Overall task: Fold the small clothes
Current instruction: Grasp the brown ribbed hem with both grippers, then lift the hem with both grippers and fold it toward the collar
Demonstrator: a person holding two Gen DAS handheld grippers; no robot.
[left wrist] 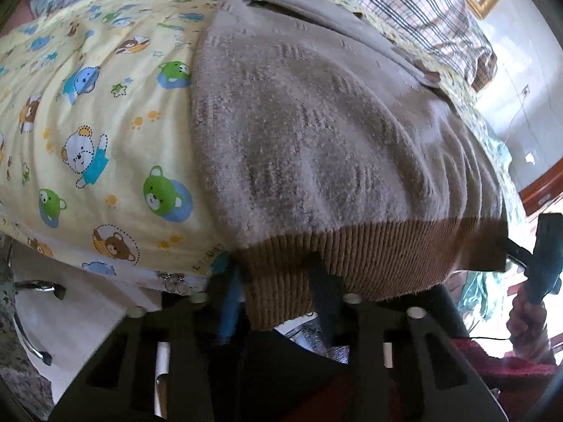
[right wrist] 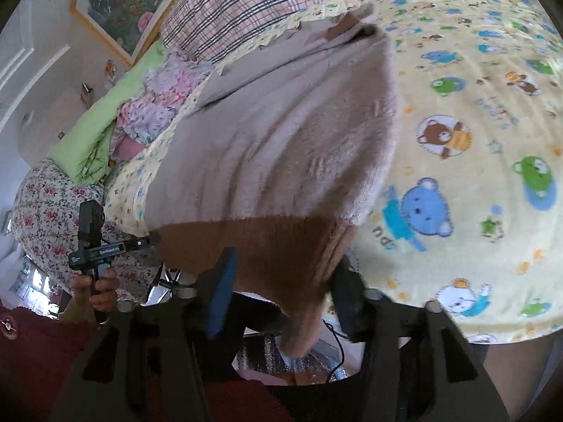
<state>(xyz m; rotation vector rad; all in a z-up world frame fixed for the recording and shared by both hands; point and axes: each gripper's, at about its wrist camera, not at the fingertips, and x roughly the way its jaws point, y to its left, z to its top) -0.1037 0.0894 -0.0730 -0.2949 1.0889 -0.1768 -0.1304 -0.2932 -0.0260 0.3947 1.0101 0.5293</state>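
The left gripper [left wrist: 279,293] has the brown ribbed hem [left wrist: 352,256] of a beige sweater [left wrist: 316,133] between its two fingers, the blue pad at the hem's left corner and the dark finger [left wrist: 322,292] lying over the ribbing; the fingers look clamped on the hem, though blur leaves the contact a little uncertain. The right gripper [right wrist: 281,292] stands at the hem's other corner, with the blue-padded finger [right wrist: 220,295] on one side of the hanging cloth and the dark finger on the other; the fingers are narrowed about the corner, but motion blur hides whether the pads press on it. In the right wrist view the left gripper's body is seen from the side, held in a hand [right wrist: 98,285], its tip at the hem's far end. In the left wrist view the right gripper shows at the right edge, with a hand [left wrist: 527,320] beneath it. The sweater lies spread on a bed, over a yellow blanket [left wrist: 98,112] printed with cartoon bears, its hem drooping past the bed's near edge and its neck end toward a plaid pillow [left wrist: 404,3]. Beyond that hangs a framed picture [right wrist: 130,7] on a pale wall. A green cloth [right wrist: 95,130] and floral bedding [right wrist: 45,211] lie beside the blanket.
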